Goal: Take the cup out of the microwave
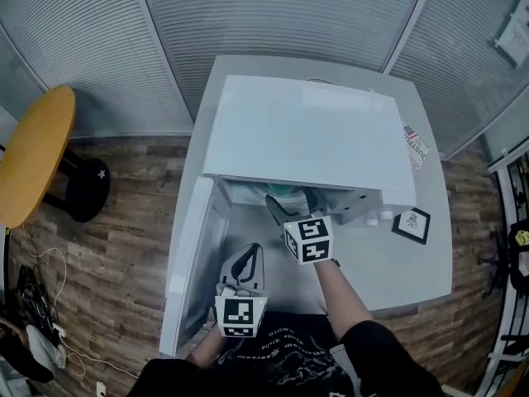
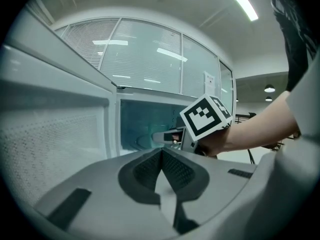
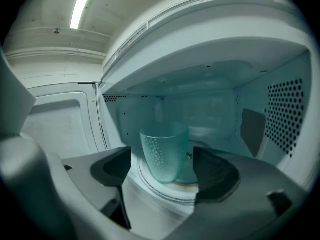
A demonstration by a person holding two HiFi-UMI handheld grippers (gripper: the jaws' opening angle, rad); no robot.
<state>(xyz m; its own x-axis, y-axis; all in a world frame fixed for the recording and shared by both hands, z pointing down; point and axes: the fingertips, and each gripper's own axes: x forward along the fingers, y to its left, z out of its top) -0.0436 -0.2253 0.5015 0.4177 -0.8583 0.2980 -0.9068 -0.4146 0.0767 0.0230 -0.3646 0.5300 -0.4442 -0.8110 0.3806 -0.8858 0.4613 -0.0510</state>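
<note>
Closest to me, the left tool (image 1: 250,251) hung in front of the open microwave (image 1: 314,131). Its jaws were pressed together with nothing between them. It sat just beside the inner face of the door (image 1: 190,263), which stood swung wide to the left.

A little ahead and to the right, the right tool (image 1: 295,203) reached into the mouth of the oven, with my forearm stretched out behind it. Its jaws were spread wide apart. Through its own camera I saw the cup (image 3: 164,154) standing between the two pads, with a gap on either side, so neither pad touched it.

The cup was a pale green, see-through tumbler with a dotted pattern on its wall. It stood upright on the round turntable (image 3: 160,191) inside the microwave, near the middle of the cavity. Behind it were the back wall and, on the right, a side wall pierced with small holes.

The microwave rested on a grey counter (image 1: 397,263). A small framed card (image 1: 411,224) lay on the counter to the right of the oven, well apart from both tools. Off to the left, a round table (image 1: 33,151) stood on the wooden floor (image 1: 124,222). Blinds (image 1: 289,15) ran along the far side of the room.
</note>
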